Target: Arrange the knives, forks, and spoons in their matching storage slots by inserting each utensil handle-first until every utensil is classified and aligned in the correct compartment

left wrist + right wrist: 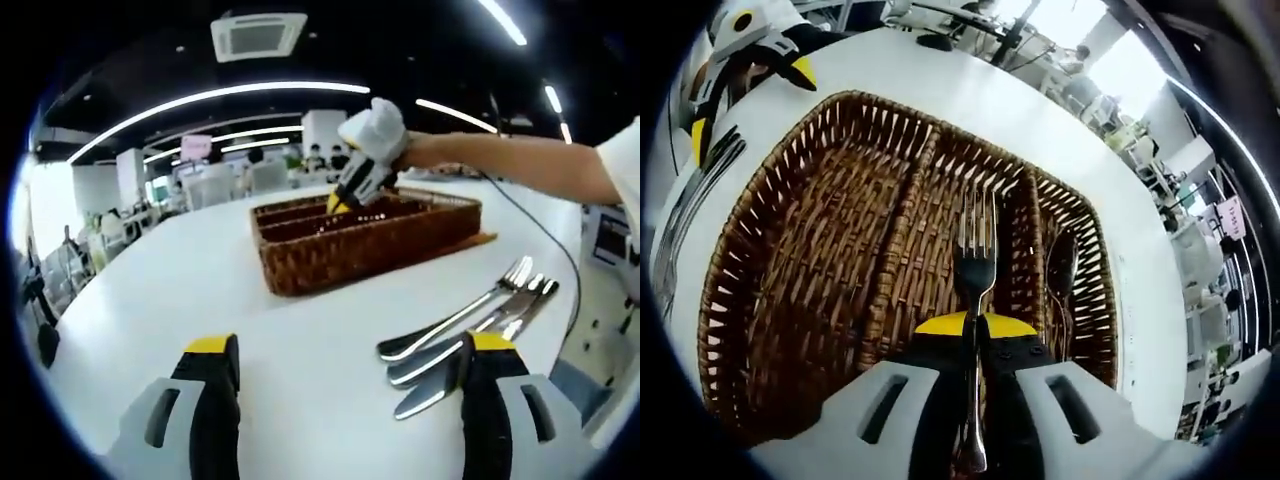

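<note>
While the left gripper [340, 365] hovers low over the white table [200, 290] with its yellow-tipped jaws apart and holding nothing, the left gripper view shows a brown woven wicker tray [370, 235] with long compartments farther off. To the right and nearer lie several shiny steel utensils [465, 325], side by side, their handles toward the camera. Over the tray's far side a white-gloved hand [378, 128] points the right gripper [340, 203] down into it.

In the right gripper view, the right gripper [975, 325] is clamped on a silver steel fork [975, 262], tines pointing away, above the tray's [790, 290] middle compartment. A dark spoon [1062, 262] lies in the narrow right compartment. The left gripper [745, 70] sits at the far left beside the loose utensils [685, 215].
</note>
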Tool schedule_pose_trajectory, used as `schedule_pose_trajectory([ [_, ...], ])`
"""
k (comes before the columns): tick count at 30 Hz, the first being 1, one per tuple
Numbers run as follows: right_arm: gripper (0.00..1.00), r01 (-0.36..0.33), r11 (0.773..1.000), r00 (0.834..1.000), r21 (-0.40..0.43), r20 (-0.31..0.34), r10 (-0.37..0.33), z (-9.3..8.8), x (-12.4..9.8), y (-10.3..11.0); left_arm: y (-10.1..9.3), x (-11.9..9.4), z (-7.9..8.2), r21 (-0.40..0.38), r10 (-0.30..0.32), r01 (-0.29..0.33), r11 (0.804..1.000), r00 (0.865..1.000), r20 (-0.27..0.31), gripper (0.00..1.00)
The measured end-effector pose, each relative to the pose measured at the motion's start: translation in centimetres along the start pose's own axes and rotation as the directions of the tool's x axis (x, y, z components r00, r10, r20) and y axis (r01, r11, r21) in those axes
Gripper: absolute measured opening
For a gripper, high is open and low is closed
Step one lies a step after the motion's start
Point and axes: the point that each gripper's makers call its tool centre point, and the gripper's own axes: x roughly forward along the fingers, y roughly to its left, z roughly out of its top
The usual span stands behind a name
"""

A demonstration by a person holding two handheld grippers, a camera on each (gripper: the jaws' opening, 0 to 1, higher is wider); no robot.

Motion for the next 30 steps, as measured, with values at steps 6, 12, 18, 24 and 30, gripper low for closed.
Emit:
schedule_pose_trajectory([
  [6,0.04,-0.016,0.999,1.000,0.033,-0.010,0.017,-0.02,0.05,-0.04,-0.15,0.30,0.07,-0.013,-0.009,0.009,1.000,1.000,0.010,0.93],
  [12,0.04,-0.024,0.998,1.000,0.059,-0.010,0.025,-0.20,0.10,-0.07,-0.28,0.24,0.20,-0.011,-0.011,0.012,1.000,1.000,0.017,0.93],
  [18,0.04,-0.008,0.996,1.000,0.088,-0.016,0.010,-0.24,0.12,-0.05,-0.07,-0.04,0.01,-0.018,-0.005,0.005,1.000,1.000,0.014,0.93],
  [24,0.05,0.024,0.987,0.997,0.160,-0.077,-0.012,-0.38,0.08,-0.21,0.28,-0.32,0.26,-0.033,0.010,-0.009,0.999,1.000,0.027,0.92],
  [30,0.04,0.046,0.993,0.996,0.109,-0.086,-0.037,-0.13,0.33,-0.46,-0.06,-0.47,0.27,-0.025,0.001,-0.001,1.000,1.000,0.024,0.92],
])
